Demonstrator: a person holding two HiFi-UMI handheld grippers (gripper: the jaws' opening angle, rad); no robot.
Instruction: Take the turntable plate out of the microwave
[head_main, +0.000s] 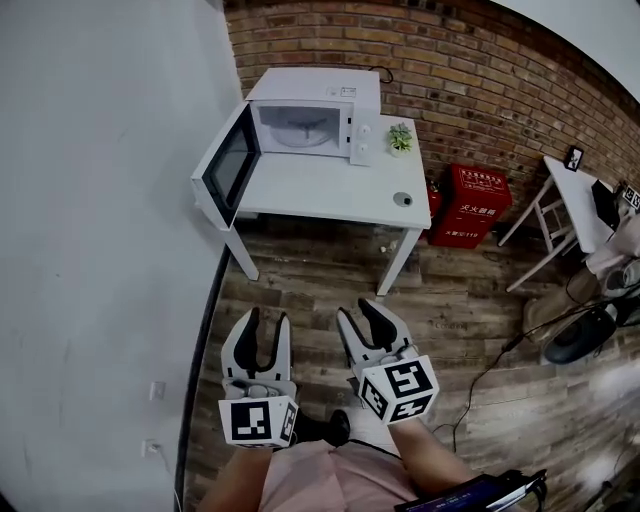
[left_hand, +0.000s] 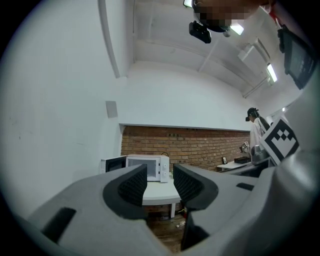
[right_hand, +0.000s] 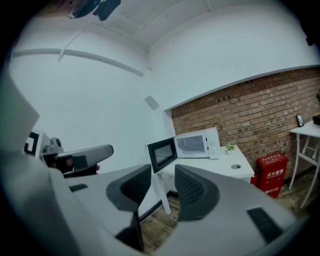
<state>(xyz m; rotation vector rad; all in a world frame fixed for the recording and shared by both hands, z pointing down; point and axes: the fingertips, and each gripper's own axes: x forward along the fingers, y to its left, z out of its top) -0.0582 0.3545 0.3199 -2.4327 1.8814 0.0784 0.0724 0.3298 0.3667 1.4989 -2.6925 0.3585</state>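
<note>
Hovering w/ jaws apart & empty, left gripper (head_main: 267, 317) & right gripper (head_main: 356, 309) face open-doored microwave (head_main: 318, 92).

Red box (head_main: 470, 203) beside the tabletop (head_main: 330, 190): white Chinese characters in two rows on its front.
Legibility: characters too small to read with certainty.

The left hand-held gripper (head_main: 268, 325) and the right hand-held gripper (head_main: 357, 318) are held low in front of the person's body, side by side but not touching, both pointing forward and about level. Each has its jaws parted, with nothing between the ridged pads. The right one is angled slightly leftward, and a bare forearm (head_main: 432, 462) extends behind it.
</note>
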